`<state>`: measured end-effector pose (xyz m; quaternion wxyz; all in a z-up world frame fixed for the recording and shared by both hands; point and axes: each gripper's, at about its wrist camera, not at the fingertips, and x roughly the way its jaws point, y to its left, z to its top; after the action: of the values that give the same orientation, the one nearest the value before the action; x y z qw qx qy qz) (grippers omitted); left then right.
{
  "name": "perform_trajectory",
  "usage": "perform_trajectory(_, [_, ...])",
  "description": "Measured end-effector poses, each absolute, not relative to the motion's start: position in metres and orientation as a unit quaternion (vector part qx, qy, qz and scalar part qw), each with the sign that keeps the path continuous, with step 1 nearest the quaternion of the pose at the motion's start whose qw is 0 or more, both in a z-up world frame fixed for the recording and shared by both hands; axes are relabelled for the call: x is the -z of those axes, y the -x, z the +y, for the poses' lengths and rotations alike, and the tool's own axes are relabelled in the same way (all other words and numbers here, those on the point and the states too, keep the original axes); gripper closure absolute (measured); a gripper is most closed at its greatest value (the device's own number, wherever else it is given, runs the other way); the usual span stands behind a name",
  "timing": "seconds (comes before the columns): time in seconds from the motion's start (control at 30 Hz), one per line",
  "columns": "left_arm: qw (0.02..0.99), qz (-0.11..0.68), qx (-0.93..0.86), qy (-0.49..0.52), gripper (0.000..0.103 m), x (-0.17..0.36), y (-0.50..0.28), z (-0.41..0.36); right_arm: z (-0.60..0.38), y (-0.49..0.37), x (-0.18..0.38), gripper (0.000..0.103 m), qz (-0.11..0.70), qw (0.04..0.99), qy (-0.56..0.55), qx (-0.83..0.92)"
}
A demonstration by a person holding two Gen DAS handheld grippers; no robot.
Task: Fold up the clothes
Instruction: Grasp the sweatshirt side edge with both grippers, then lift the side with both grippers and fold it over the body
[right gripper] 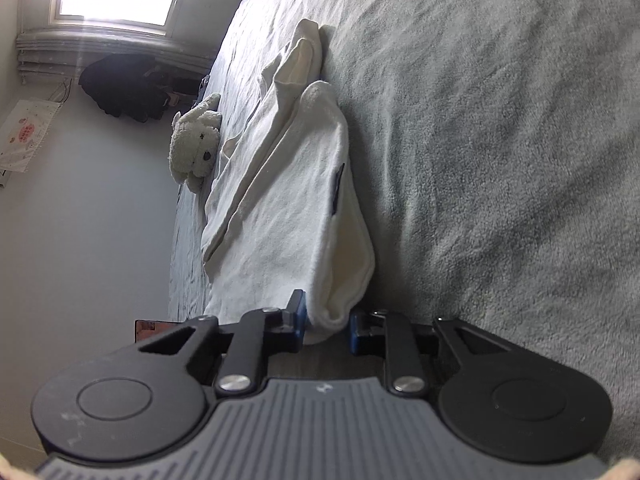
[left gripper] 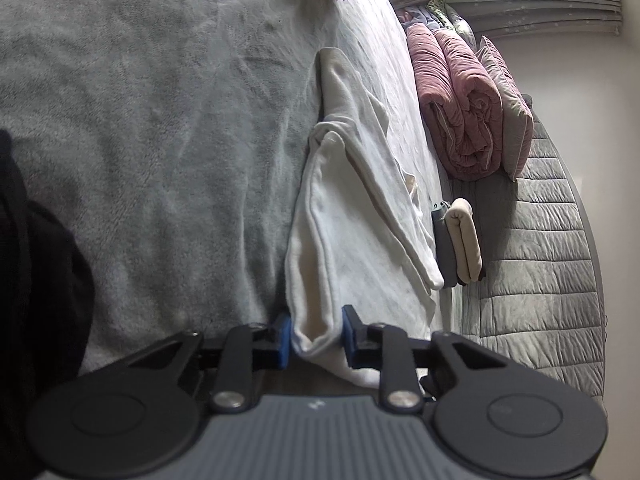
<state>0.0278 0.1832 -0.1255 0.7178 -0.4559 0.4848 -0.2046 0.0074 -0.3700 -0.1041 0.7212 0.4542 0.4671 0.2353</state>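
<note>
A cream white garment [left gripper: 352, 216] lies stretched out on the grey fleece bed cover [left gripper: 160, 140]. My left gripper [left gripper: 316, 338] is shut on one end of it, the cloth bunched between the blue pads. In the right wrist view the same garment [right gripper: 288, 208] runs away from me, partly folded lengthwise, with a dark slit on its side. My right gripper [right gripper: 327, 318] is shut on its near end, the fabric pinched between the blue pads. Both views are rolled sideways.
A rolled pink quilt [left gripper: 460, 100] and grey pillow [left gripper: 512, 120] sit on a quilted grey bedspread [left gripper: 540, 280], beside small folded beige and grey clothes [left gripper: 460, 240]. A plush toy [right gripper: 196, 140] lies near the bed edge. A dark heap [right gripper: 124, 88] sits under the window.
</note>
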Motion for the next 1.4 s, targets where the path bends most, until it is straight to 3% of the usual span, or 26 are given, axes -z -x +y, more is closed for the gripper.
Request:
perform_trajectory(0.27, [0.702, 0.464, 0.221, 0.493, 0.09, 0.121, -0.029, 0.186, -0.375, -0.006, 0.098, 0.087, 0.453, 0.721, -0.47, -0.233])
perform_trajectory(0.83, [0.686, 0.342, 0.229, 0.6, 0.092, 0.088, -0.059, 0.186, -0.371, -0.053, 0.051, 0.087, 0.33, 0.733, -0.548, -0.231])
perform_trajectory(1.1, [0.71, 0.339, 0.194, 0.586, 0.092, 0.071, -0.119, 0.175, -0.354, -0.108, 0.037, 0.088, 0.306, 0.764, -0.534, -0.197])
perform_trajectory(1.4, [0.726, 0.365, 0.145, 0.565, 0.092, 0.091, -0.187, 0.162, -0.367, -0.161, 0.078, 0.088, 0.309, 0.754, -0.559, -0.156])
